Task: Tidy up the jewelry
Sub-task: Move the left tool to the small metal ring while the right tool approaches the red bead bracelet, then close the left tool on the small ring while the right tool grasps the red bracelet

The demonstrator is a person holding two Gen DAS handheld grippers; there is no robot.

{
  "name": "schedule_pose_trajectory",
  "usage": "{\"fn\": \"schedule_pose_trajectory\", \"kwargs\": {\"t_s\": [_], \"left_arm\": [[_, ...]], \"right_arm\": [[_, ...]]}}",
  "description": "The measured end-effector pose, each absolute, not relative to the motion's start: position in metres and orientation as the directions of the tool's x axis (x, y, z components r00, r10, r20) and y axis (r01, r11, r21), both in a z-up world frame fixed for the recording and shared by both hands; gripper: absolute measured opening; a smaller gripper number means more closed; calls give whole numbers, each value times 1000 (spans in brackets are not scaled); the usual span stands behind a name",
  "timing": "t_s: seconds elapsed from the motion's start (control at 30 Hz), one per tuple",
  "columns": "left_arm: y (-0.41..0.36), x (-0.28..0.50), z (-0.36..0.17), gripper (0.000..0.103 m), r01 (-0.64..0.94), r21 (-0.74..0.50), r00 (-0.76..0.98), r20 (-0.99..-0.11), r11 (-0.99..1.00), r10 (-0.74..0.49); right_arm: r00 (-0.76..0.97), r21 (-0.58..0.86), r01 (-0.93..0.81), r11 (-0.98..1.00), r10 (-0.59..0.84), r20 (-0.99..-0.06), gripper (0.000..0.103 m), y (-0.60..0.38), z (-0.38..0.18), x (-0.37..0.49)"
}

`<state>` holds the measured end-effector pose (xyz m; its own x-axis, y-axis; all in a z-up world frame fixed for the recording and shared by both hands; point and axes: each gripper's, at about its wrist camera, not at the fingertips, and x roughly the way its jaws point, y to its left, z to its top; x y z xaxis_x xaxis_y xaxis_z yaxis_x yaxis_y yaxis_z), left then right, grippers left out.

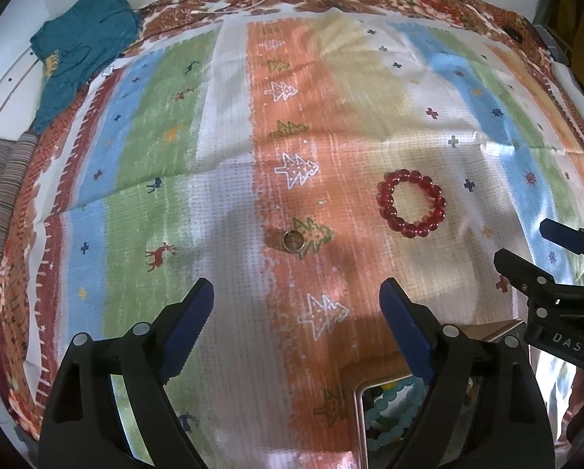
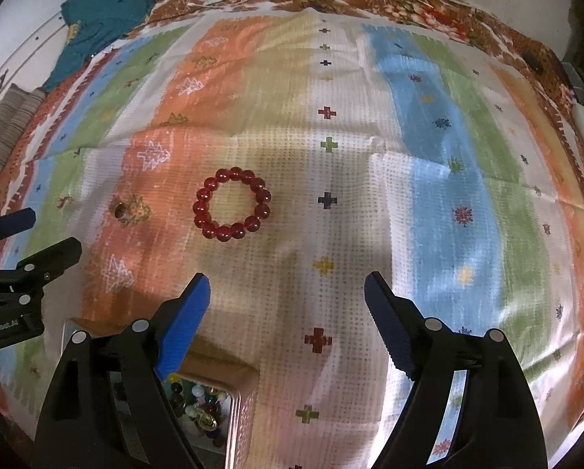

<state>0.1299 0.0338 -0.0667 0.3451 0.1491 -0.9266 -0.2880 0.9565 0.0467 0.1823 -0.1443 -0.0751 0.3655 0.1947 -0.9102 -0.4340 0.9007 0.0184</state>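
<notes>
A striped patterned cloth (image 1: 229, 148) carries a red bead bracelet (image 1: 411, 204), a ring (image 1: 293, 240) and a box (image 2: 248, 402).

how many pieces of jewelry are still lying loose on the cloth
2. A red bead bracelet lies on the orange and white stripes, and a small metal ring sits apart from it beside a green tree print. More beads fill the box near the claws, partly hidden.

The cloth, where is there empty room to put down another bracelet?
The striped cloth is bare right of the red bead bracelet, over the blue and green stripes, and also beyond it. It is crowded near the jewelry box at the near edge, and around the small ring left of the bracelet.
</notes>
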Motion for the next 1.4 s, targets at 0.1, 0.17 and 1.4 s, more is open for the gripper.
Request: {"fn": "schedule_pose_trajectory", "kwargs": {"t_s": [0.1,0.17,1.4], "left_arm": [[35,134,-71,85,-283,52,336,-930,958,150],[36,136,-74,85,-280,55,330,-932,958,150],[57,175,-120,62,-260,45,244,-964,965,110]], "right_arm": [[363,16,-430,903,189,-912,81,-143,-79,187],[362,17,-423,906,186,-913,81,-142,-81,191],[306,-34,-440,897,114,-945,81,-107,-117,240]]}}
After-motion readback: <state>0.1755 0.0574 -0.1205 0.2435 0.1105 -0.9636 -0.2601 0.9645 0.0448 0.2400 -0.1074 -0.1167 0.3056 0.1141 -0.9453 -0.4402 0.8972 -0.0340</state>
